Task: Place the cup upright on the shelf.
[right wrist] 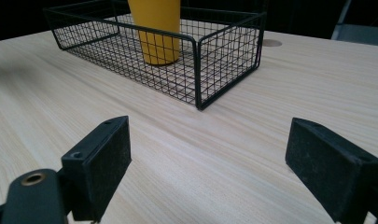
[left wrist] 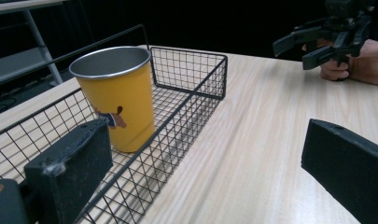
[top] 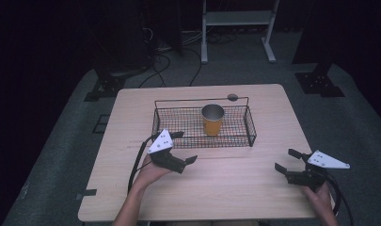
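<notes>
- Inside the wire basket (top: 250, 127), near its middle, the yellow cup (top: 212, 120) is standing upright.
- Just beside the basket's near-left corner, the left claw (top: 184, 147) is hovering, jaws apart and empty.
- Well apart from the basket, the right claw (top: 288, 160) is gaping empty.
- Metal-rimmed and stiff, the cup is likely light and slippery; pinching its rim wall looks safest.

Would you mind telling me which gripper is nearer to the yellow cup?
Left. The left gripper hovers beside the wire basket holding the yellow cup; the right gripper sits farther off.

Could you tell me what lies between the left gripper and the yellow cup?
The wire basket's near wall stands between the left gripper and the yellow cup, as the high view shows.
</notes>
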`<action>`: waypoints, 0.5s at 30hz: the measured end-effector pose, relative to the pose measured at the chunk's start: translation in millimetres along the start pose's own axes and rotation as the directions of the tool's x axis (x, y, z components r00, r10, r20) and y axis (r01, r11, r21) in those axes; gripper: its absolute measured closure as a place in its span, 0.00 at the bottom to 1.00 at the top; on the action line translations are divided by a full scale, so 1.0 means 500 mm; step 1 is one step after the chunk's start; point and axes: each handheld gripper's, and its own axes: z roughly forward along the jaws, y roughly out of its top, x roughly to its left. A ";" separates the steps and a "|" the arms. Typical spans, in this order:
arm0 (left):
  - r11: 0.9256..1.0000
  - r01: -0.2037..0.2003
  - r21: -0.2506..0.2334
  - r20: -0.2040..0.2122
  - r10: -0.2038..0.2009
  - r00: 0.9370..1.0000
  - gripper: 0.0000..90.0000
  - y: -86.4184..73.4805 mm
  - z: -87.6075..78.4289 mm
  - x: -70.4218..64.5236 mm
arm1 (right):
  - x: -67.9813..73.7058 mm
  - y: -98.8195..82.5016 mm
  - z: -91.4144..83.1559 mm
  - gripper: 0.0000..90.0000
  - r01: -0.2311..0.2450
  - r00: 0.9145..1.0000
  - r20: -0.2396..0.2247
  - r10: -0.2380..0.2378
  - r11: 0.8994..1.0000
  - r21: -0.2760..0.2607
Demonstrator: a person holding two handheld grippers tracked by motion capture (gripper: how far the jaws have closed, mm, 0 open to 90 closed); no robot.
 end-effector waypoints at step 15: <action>1.000 0.010 -0.029 -0.074 -0.013 0.997 0.01 -0.059 -0.038 -0.062 | -0.002 0.000 0.000 0.15 0.000 1.000 -0.002 0.000 1.000 0.003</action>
